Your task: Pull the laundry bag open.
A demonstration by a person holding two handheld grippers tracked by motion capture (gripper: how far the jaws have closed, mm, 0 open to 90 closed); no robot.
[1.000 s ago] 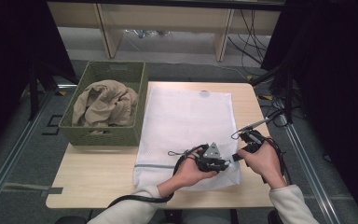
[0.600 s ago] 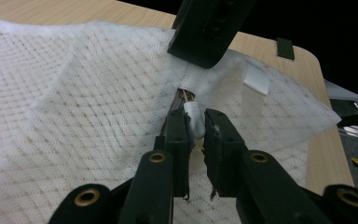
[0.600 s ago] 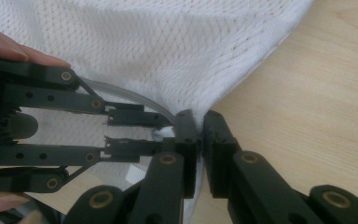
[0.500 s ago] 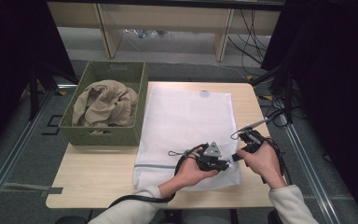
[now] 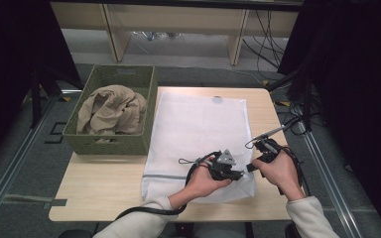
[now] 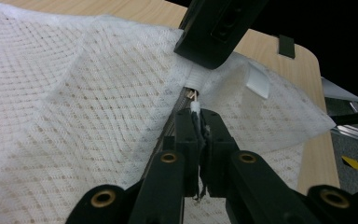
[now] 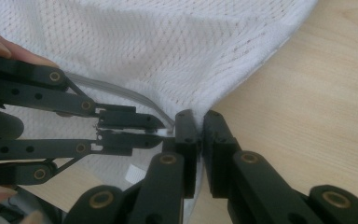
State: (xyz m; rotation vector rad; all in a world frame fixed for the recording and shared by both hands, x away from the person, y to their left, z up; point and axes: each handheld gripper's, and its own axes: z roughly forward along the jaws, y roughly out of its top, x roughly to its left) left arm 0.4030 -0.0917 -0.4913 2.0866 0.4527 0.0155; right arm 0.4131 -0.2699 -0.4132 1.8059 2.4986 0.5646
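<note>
mesh bag (image 5: 201,131): white laundry net, flat on table (image 5: 99,191) just right of green basket (image 5: 113,144); long axis runs away from the person, zipper edge at near end
left gripper (image 6: 199,122): jaws just closed, clenched on zipper pull (image 6: 195,106) at near right corner
right gripper (image 7: 197,126): clenched on bag corner fabric, just beside left gripper
handling: judged light, limp, slippery mesh, snags easily; hold by the hem or zipper tab, not open mesh
zipper: runs across the near short edge, left-right
basket: holds crumpled beige cloth (image 5: 111,110)
</note>
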